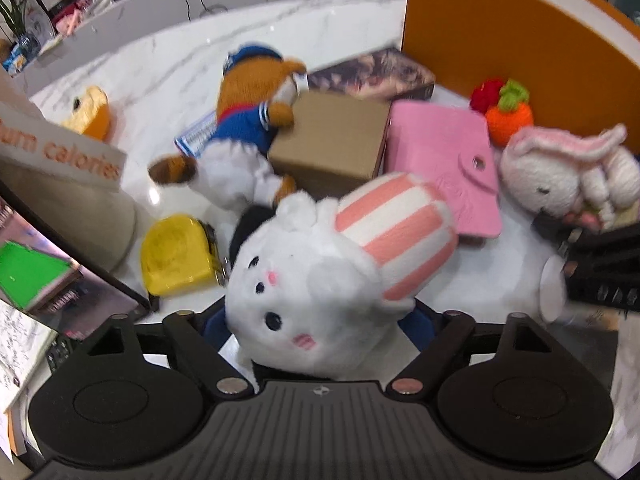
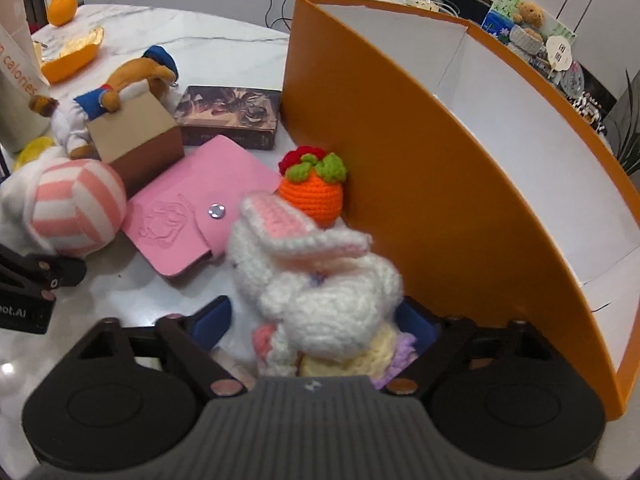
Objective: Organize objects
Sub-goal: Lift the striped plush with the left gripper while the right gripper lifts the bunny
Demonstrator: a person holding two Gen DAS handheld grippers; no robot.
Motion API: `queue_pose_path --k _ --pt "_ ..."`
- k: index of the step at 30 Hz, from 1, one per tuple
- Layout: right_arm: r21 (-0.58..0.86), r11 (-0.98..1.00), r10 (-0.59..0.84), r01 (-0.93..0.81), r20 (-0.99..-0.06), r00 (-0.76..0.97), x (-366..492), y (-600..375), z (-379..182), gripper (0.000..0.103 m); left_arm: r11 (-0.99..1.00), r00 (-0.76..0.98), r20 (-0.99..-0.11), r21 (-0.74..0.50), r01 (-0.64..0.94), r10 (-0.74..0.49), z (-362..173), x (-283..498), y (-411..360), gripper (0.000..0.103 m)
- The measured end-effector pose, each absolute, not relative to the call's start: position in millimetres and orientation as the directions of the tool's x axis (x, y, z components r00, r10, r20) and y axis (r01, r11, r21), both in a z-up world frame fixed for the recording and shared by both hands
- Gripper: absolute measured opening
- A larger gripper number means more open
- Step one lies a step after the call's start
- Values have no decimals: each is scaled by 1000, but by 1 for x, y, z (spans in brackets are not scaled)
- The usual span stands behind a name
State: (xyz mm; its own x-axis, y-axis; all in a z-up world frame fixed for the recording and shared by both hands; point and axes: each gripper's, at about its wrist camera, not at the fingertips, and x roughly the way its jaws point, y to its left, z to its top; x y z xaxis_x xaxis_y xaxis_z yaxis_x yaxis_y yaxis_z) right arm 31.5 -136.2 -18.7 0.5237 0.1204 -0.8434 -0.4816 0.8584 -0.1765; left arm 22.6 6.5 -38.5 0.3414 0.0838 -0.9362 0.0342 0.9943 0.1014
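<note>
Left gripper (image 1: 316, 320) clamps plush cat (image 1: 320, 288), right gripper (image 2: 316, 320) crocheted bunny (image 2: 320, 296)

A white plush toy (image 1: 304, 296) with black eyes, pink cheeks and a pink-and-white striped end lies beside a plain pink wallet (image 1: 440, 160) with a silver snap, on a white marble table (image 1: 168, 60) veined in grey. A white knitted rabbit (image 2: 320, 280) with pink-lined ears sits by an orange crocheted carrot (image 2: 312, 196) topped green. Nearby are a brown cardboard box (image 1: 332, 140), a yellow tape measure (image 1: 176, 256) and an orange bin (image 2: 400, 160) lined white.
</note>
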Motion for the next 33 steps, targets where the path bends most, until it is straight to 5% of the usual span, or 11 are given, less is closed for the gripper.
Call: queue_pose_path --k 12,33 --pt "-127 859 163 -495 -850 500 33 -143 -10 67 1000 334 -942 1 -13 5 -34 14 18 89" --pt "111 875 386 -471 -747 541 26 -171 55 65 993 460 -886 -93 -66 -52 9 6 26 87"
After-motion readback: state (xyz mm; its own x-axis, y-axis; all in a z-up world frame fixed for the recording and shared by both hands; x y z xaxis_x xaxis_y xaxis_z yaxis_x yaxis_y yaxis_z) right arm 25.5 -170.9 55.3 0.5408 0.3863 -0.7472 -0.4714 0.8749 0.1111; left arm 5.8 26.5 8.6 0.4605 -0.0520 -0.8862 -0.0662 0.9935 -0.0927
